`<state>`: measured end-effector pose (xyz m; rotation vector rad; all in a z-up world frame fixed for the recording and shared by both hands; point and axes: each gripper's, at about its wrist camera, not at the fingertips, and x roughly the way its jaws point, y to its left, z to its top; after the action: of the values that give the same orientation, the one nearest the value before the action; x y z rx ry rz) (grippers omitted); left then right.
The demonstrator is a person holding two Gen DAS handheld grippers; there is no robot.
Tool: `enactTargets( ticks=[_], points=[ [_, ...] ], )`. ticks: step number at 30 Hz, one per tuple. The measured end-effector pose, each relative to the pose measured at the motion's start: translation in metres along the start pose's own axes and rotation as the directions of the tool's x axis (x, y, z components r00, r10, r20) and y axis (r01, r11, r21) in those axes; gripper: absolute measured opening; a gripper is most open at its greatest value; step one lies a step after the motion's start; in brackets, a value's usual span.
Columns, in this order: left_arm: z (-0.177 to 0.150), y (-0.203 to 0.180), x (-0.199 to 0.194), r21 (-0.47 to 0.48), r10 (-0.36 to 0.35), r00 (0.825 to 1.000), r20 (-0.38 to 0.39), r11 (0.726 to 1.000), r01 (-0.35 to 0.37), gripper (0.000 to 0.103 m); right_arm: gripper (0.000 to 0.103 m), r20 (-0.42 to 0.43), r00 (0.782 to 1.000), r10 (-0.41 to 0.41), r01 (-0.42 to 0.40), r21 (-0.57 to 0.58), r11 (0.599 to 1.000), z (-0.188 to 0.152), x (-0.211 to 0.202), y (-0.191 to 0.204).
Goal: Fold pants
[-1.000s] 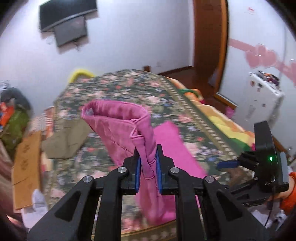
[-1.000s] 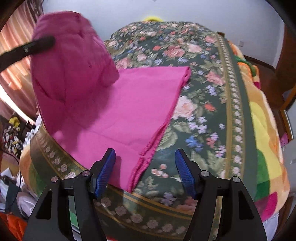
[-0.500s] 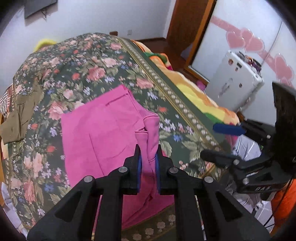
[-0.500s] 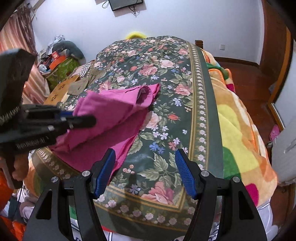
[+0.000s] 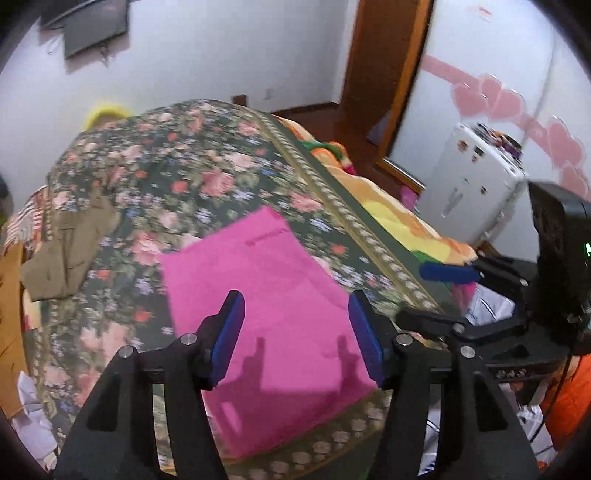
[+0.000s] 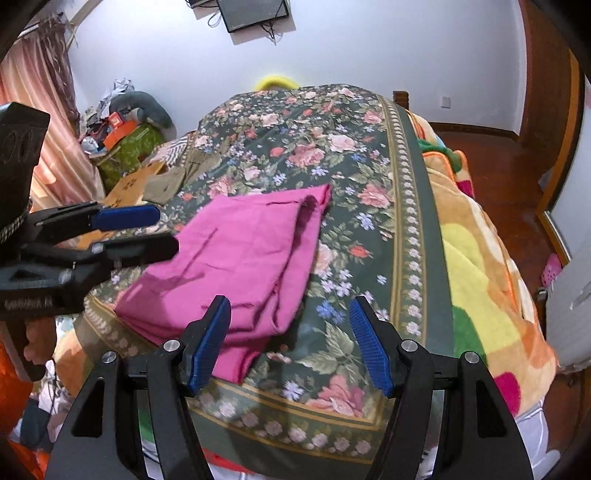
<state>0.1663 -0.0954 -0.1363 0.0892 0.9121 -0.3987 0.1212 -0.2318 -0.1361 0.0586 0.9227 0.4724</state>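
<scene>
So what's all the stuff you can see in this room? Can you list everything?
pants: one, pink, folded flat near the bed's front edge
bedspread: one, dark green with flowers, covering the bed
blanket: one, orange, yellow and green, along the bed's right side
olive garment: one, brownish green, on the bed's left side
screen: one, black, on the far wall
white appliance: one, right of the bed
left hand-held gripper: one, black with blue pads, jaws opening, nothing between them, above the pants
right hand-held gripper: one, black with blue pads, open, empty
</scene>
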Motion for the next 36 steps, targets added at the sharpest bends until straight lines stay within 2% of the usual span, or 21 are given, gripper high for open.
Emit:
enactTargets(
  ticks=[2, 6, 11, 20, 24, 26, 27, 30, 31, 36],
  points=[
    [0.003, 0.013, 0.001, -0.017, 0.049, 0.999, -0.001, 0.999, -0.049, 0.062, 0.063, -0.001, 1.0, 0.011, -0.011, 0.003, 1.0, 0.002, 0.007, 0.005],
    [0.007, 0.042, 0.011, -0.041, 0.102, 0.994, -0.027, 0.994, -0.103, 0.064, 0.063, -0.038, 0.999, 0.038, -0.037, 0.01, 0.999, -0.002, 0.03, 0.014],
    [0.017, 0.074, 0.04, -0.053, 0.155, 0.983, -0.095, 0.986, -0.161, 0.065, 0.063, -0.124, 0.991, 0.046, -0.045, 0.017, 0.999, -0.018, 0.065, 0.016],
    [0.053, 0.114, 0.119, -0.025, 0.212, 0.956, -0.205, 0.975, -0.222, 0.065, 0.063, -0.105, 0.991, 0.084, -0.082, 0.025, 0.996, -0.027, 0.06, 0.01],
    [0.051, 0.119, 0.153, 0.004, 0.244, 0.936, -0.252, 0.968, -0.251, 0.065, 0.063, -0.108, 0.99, 0.095, -0.094, 0.008, 0.996, -0.027, 0.062, 0.011],
    [0.042, 0.118, 0.171, 0.052, 0.275, 0.918, -0.285, 0.961, -0.272, 0.065, 0.063, -0.107, 0.988, 0.108, -0.108, 0.003, 0.994, -0.027, 0.063, 0.009],
    [0.037, 0.116, 0.177, 0.09, 0.302, 0.909, -0.288, 0.953, -0.288, 0.069, 0.063, -0.109, 0.988, 0.112, -0.113, -0.005, 0.994, -0.026, 0.064, 0.008],
    [0.027, 0.114, 0.172, 0.179, 0.366, 0.907, -0.21, 0.926, -0.332, 0.08, 0.063, -0.117, 0.986, 0.12, -0.124, -0.028, 0.992, -0.023, 0.066, 0.006],
    [0.024, 0.117, 0.169, 0.184, 0.378, 0.902, -0.21, 0.921, -0.343, 0.08, 0.063, -0.12, 0.985, 0.122, -0.127, -0.04, 0.991, -0.022, 0.066, 0.005],
    [0.006, 0.138, 0.145, 0.145, 0.374, 0.902, -0.217, 0.926, -0.349, 0.081, 0.063, -0.122, 0.99, 0.07, -0.081, -0.09, 0.993, -0.014, 0.07, -0.004]
  ],
)
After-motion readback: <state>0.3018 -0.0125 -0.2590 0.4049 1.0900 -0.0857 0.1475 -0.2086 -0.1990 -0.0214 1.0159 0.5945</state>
